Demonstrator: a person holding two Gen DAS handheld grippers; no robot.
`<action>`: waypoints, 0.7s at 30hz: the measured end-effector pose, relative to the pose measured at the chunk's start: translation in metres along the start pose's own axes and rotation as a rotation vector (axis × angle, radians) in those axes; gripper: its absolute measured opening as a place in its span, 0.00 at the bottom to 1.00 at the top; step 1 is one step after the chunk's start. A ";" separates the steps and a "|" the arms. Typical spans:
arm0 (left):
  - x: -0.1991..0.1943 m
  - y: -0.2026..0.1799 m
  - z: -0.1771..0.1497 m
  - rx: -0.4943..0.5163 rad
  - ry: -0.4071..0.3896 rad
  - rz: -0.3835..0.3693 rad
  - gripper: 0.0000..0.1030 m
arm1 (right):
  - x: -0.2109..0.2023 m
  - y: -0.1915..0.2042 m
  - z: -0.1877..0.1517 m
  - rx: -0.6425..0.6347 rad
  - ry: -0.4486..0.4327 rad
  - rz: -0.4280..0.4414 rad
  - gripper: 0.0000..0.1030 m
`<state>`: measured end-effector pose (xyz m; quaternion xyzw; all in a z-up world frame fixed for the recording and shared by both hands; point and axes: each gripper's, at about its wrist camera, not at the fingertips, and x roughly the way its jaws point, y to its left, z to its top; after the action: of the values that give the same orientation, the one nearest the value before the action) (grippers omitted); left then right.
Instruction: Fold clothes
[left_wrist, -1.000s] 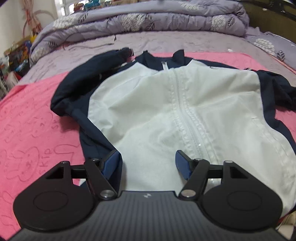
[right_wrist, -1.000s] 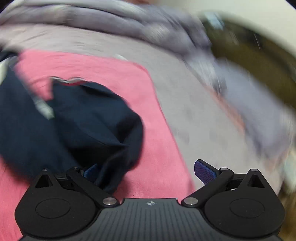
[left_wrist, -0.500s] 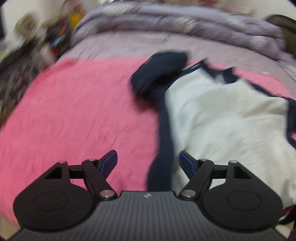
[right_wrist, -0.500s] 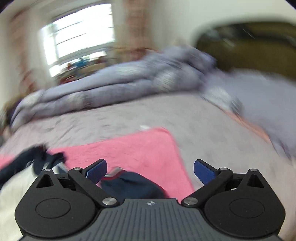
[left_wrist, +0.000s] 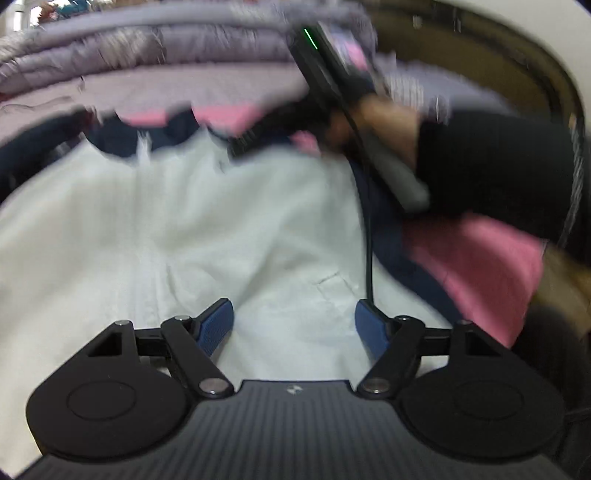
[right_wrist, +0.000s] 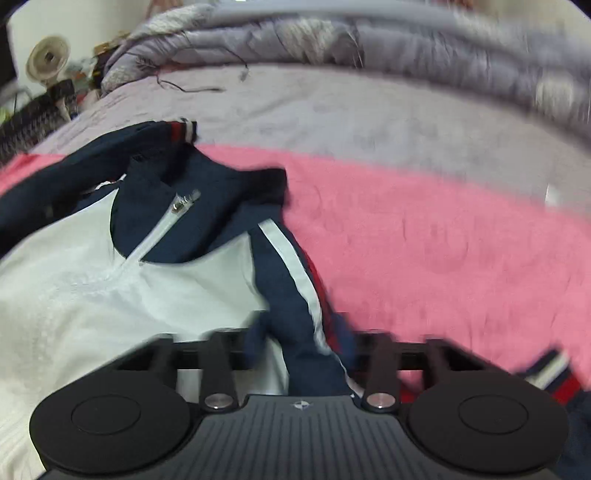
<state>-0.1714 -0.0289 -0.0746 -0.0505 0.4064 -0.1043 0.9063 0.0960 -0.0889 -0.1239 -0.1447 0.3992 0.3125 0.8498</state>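
Swung back from the pink blanket (right_wrist: 424, 236) to above the white front panel of the white-and-navy zip-up track jacket (left_wrist: 229, 229), which lies spread on that blanket: left gripper (left_wrist: 293, 326), jaws apart, nothing between. Just snapped closed from wide open: right gripper (right_wrist: 299, 350), apparently pinching the navy striped sleeve (right_wrist: 295, 280). Risk: thin slippery cloth sliding free mid-fold, or panel dragged askew.

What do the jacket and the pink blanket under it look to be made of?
Jacket: probably thin woven synthetic, matte white front with navy trim; it creases crisply and has a metal-looking zip pull. Pink blanket: likely soft fleece or plush, from its fuzzy, dull surface.
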 end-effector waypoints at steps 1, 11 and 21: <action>-0.001 -0.003 -0.005 0.017 -0.016 -0.005 0.71 | -0.002 0.003 0.003 -0.009 -0.017 -0.023 0.07; 0.016 0.005 0.007 -0.071 -0.049 -0.044 0.77 | 0.057 0.011 0.049 -0.046 -0.067 -0.158 0.11; 0.018 -0.011 -0.004 0.016 -0.089 -0.018 0.84 | -0.071 -0.048 0.004 -0.026 -0.237 -0.154 0.84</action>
<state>-0.1648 -0.0434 -0.0885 -0.0515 0.3645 -0.1132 0.9229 0.0950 -0.1529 -0.0673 -0.1480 0.2797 0.2663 0.9105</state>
